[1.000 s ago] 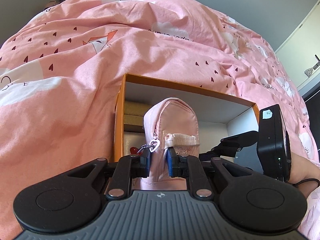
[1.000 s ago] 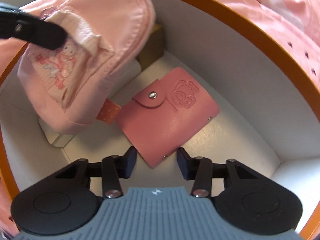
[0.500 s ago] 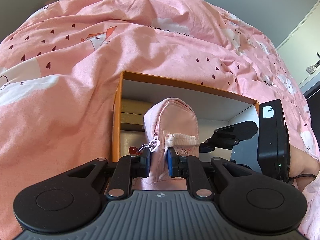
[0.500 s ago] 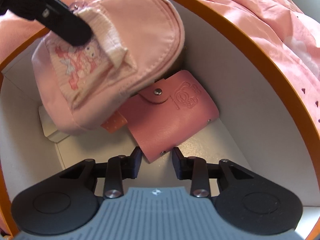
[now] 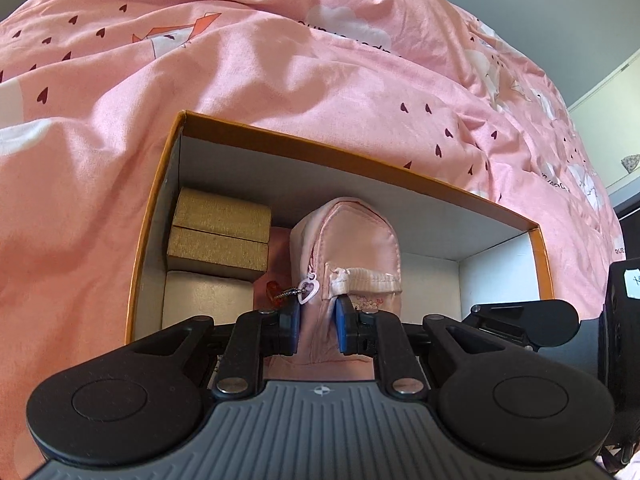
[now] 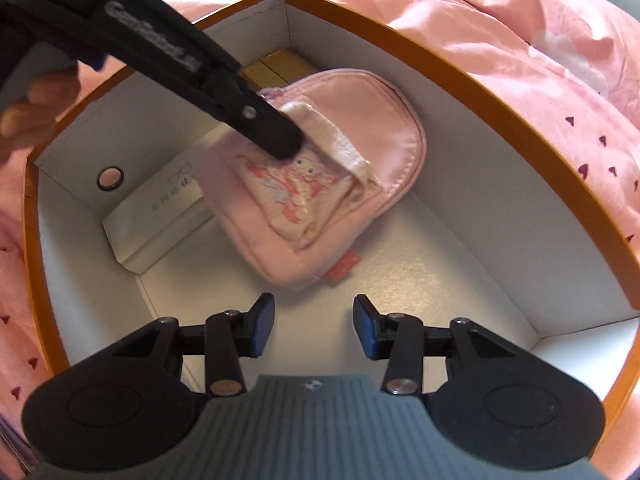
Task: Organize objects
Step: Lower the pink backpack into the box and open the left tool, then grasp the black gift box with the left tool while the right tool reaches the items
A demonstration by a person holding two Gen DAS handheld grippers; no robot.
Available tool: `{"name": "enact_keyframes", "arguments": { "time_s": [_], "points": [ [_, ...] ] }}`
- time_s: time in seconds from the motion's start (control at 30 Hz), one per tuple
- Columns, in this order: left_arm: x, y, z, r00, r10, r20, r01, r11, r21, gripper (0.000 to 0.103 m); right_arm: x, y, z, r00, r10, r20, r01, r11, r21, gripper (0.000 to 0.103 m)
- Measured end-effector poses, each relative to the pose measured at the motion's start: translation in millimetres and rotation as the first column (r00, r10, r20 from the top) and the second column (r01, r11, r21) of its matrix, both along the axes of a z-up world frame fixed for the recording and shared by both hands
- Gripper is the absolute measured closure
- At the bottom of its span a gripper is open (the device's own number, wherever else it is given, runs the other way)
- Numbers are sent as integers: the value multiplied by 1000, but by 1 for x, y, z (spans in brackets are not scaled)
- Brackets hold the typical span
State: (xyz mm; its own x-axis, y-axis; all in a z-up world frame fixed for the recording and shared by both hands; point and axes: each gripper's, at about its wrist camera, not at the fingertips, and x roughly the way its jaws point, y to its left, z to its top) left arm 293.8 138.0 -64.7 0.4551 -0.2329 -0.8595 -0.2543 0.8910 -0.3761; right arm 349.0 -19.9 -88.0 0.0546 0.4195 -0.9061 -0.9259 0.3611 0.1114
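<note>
A pink backpack-shaped pouch (image 5: 352, 248) with a heart zip charm (image 5: 309, 288) hangs low inside an orange box (image 5: 320, 148) with white walls. My left gripper (image 5: 318, 322) is shut on the pouch's front pocket. In the right wrist view the pouch (image 6: 360, 128) lies tilted over the box floor, with a left gripper finger (image 6: 276, 136) pressing on its printed pocket. My right gripper (image 6: 314, 326) hovers above the box floor just in front of the pouch. Its jaws are opening and nothing is between them.
Two gold boxes (image 5: 220, 236) and a white case (image 5: 208, 304) fill the box's left end; the white case (image 6: 160, 208) lies beside the pouch. A hand (image 6: 36, 100) holds the left gripper. Pink bedding (image 5: 280, 60) surrounds the orange box (image 6: 480, 92).
The left gripper lowered the pouch into the box, over the pink snap wallet, which is now hidden. The right gripper drew back from the wallet and its jaws widened.
</note>
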Motion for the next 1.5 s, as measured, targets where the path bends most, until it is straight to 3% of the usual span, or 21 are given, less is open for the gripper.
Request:
{"name": "enact_keyframes", "arguments": {
  "time_s": [0.17,0.33,0.6,0.9,1.07,1.13,1.2,1.3,1.33,1.4,1.5],
  "points": [
    [0,-4,-4,1000,13,-9,-12,998,60,75,4,0,2,1000,-20,-5,20,999,42,57],
    [-11,-11,13,999,-35,35,31,992,120,52,2,-1,8,1000,2,12,-3,997,73,58],
    [-39,-9,36,994,-37,99,24,991,131,52,3,8,4,999,35,40,-37,999,38,60],
    [-84,-24,68,973,-98,211,69,988,141,52,-3,-22,37,995,-86,50,83,994,67,49],
    [-123,-42,85,952,-126,279,83,984,160,52,-23,-63,79,969,-245,44,233,954,189,49],
    [-136,-49,87,947,-130,292,84,983,165,51,-46,-62,93,954,-294,56,272,930,246,49],
    [-149,-56,86,944,-137,301,90,982,164,49,-97,-85,103,940,-339,49,309,900,307,49],
    [-164,-63,78,944,-137,299,96,984,150,43,-112,-101,119,918,-398,-1,371,855,364,47],
    [-168,-65,74,946,-135,294,95,985,146,43,-120,-108,124,911,-413,-10,386,843,375,41],
    [-173,-67,64,950,-134,280,97,985,143,43,-137,-111,112,903,-429,-20,403,830,385,33],
    [-179,-68,51,959,-123,254,91,987,134,43,-155,-111,96,898,-438,-36,419,828,372,32]
  ]
}}
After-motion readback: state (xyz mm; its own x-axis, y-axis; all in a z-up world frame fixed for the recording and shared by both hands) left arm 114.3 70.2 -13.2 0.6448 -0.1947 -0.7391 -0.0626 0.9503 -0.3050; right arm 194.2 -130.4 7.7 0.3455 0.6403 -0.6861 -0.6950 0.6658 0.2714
